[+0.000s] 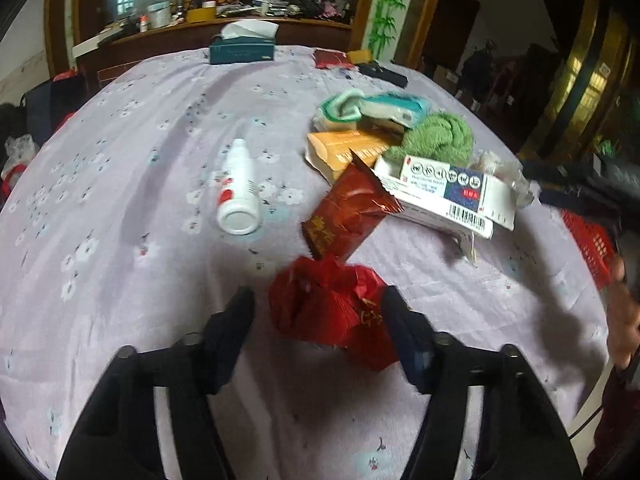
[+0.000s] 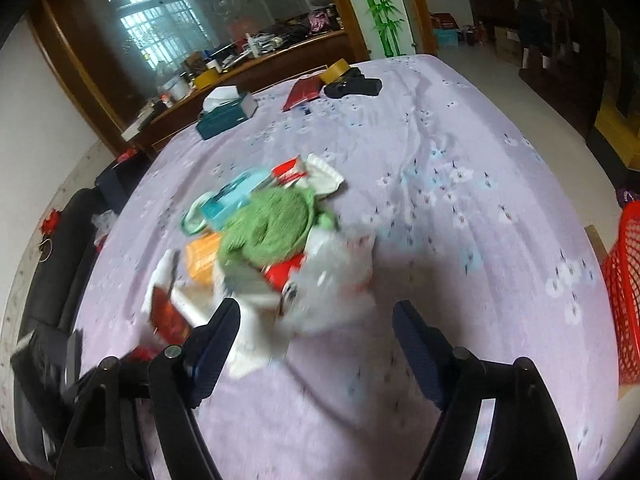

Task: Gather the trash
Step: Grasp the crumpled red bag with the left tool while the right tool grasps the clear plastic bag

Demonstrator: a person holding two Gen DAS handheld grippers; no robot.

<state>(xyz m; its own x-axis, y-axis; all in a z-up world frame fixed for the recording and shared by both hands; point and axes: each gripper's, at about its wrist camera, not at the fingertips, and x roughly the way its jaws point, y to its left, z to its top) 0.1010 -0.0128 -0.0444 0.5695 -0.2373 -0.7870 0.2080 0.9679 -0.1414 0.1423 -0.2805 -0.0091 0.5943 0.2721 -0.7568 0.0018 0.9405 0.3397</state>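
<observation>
The left tool (image 1: 318,304), half open around the crumpled red wrapper (image 1: 332,304), may let it slip out sideways, while the wide, empty right tool (image 2: 316,320) could scatter the near pile.

Tablecloth (image 1: 120,200) soft matt cloth; red wrapper (image 1: 332,308) glossy crinkled foil; bottle (image 1: 239,190) smooth plastic; basket (image 2: 628,280) plastic mesh.

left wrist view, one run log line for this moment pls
task: collect trash | left gripper: jaws around crumpled red wrapper, grip unconfirmed | right gripper: open, beside trash pile | red basket: right edge
</observation>
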